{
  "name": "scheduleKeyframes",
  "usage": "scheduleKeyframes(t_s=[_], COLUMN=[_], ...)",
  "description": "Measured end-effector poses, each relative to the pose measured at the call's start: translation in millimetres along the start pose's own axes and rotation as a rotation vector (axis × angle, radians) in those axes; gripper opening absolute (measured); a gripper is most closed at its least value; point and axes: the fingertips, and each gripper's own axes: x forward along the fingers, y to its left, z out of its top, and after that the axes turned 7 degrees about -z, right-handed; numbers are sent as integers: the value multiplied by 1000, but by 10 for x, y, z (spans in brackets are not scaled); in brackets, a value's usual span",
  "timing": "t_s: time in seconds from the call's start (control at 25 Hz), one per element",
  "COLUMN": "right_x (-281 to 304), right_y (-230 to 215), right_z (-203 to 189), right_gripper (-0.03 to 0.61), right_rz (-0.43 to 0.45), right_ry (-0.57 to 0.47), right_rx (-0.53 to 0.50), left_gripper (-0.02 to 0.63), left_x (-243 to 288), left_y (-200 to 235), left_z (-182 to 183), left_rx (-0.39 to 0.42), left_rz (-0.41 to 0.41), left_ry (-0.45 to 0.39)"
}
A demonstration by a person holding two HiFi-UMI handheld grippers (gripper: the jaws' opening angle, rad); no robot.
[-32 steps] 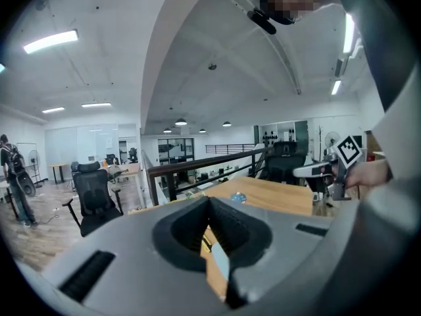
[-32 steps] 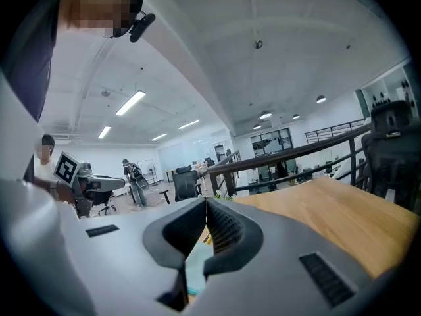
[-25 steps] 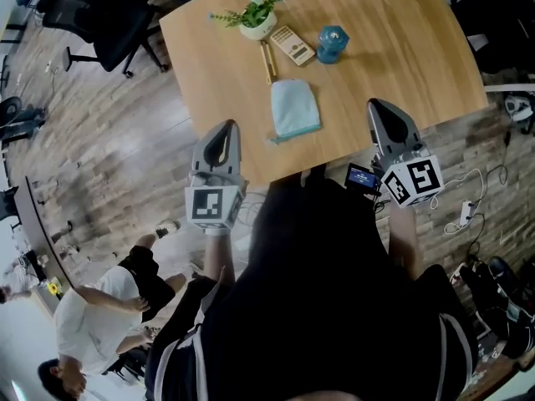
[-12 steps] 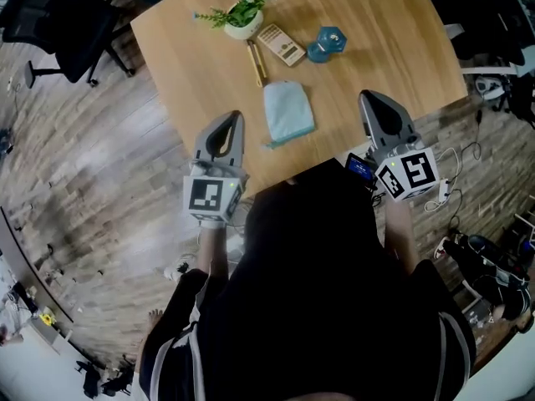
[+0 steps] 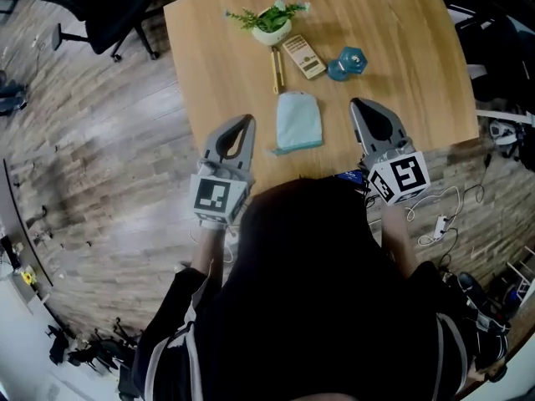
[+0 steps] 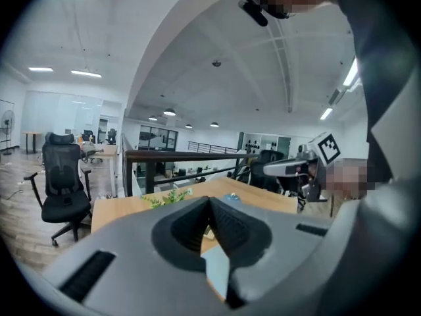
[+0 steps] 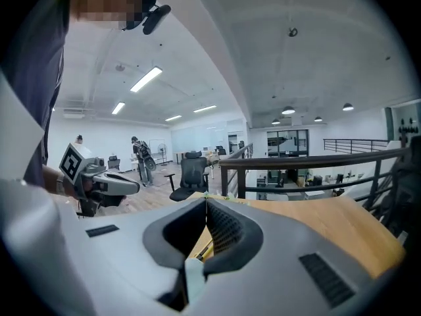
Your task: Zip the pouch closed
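A light blue pouch (image 5: 299, 122) lies flat on the wooden table (image 5: 401, 32), near its front edge. My left gripper (image 5: 245, 120) hovers just left of the pouch with its jaws shut and nothing in them. To the right of the pouch, my right gripper (image 5: 358, 104) is also shut and empty. Neither touches the pouch. In the left gripper view the jaws (image 6: 210, 200) meet at their tips, and the right gripper (image 6: 289, 168) shows across the table. In the right gripper view the jaws (image 7: 206, 201) are closed too. The zipper is too small to make out.
Behind the pouch stand a potted plant (image 5: 272, 23), a yellow pencil (image 5: 276, 69), a small wooden box (image 5: 303, 55) and a blue object (image 5: 347, 63). An office chair (image 5: 117, 7) stands off the table's far left corner. Cables (image 5: 435, 215) lie on the floor at right.
Both grippers have moved in from the table's front edge and now flank the pouch; the right one came in more, toward the left. Their jaws stayed shut.
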Motion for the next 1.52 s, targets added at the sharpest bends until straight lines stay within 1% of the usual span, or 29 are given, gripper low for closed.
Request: scheduleKeyframes(t_s=[0.16, 0.28, 0.36, 0.44, 0.52, 0.56, 0.6, 0.68, 0.72, 0.76, 0.8, 0.88, 1.0, 1.08, 1.24, 1.52], right_x=[15, 5, 22, 58, 101, 123, 142, 166, 166, 155, 139, 111, 88, 89, 141, 146], right_y=[-32, -48, -28, 55, 157, 200, 238, 290, 307, 331, 368, 458, 501, 502, 545, 635], right_z=[0, -50, -226, -526, -891, -1105, -1338, -1843, -2101, -2346, -2564, -2894, -3228, -3323, -3329, -3377], right_gripper=[14, 14, 15, 26, 84, 110, 126, 142, 147, 158, 167, 176, 181, 192, 192, 192], right_rz=[40, 68, 115, 191, 266, 302, 341, 430, 483, 543, 607, 726, 862, 897, 904, 955], right_ry=[-11, -6, 54, 162, 262, 309, 354, 428, 454, 473, 486, 483, 451, 442, 435, 419], right_rx=[-6, -23, -89, -198, -348, -451, -579, -902, -1062, -1189, -1272, -1370, -1531, -1577, -1556, -1581], left_gripper=[2, 2, 2, 2, 2, 2, 2, 2, 2, 2, 2, 2, 2, 2, 2, 2], left_x=[-19, -18, -3, -3, -13, -18, -24, -38, -44, -49, -54, -64, -69, -95, -141, -171], left_y=[-112, -168, -207, -237, -249, -249, -246, -235, -229, -222, -216, -206, -177, -155, -106, -57], left_z=[-17, -46, -62, -72, -96, -111, -120, -112, -105, -105, -113, -137, -156, -156, -191, -193], left_rx=[-30, -29, -35, -45, -44, -36, -24, -12, -18, -28, -35, -42, -39, -41, -52, -56], left_rz=[27, 41, 46, 49, 53, 57, 64, 75, 78, 80, 82, 88, 94, 100, 115, 125], left_ry=[18, 28, 29, 28, 36, 44, 52, 54, 47, 42, 41, 44, 51, 51, 57, 57])
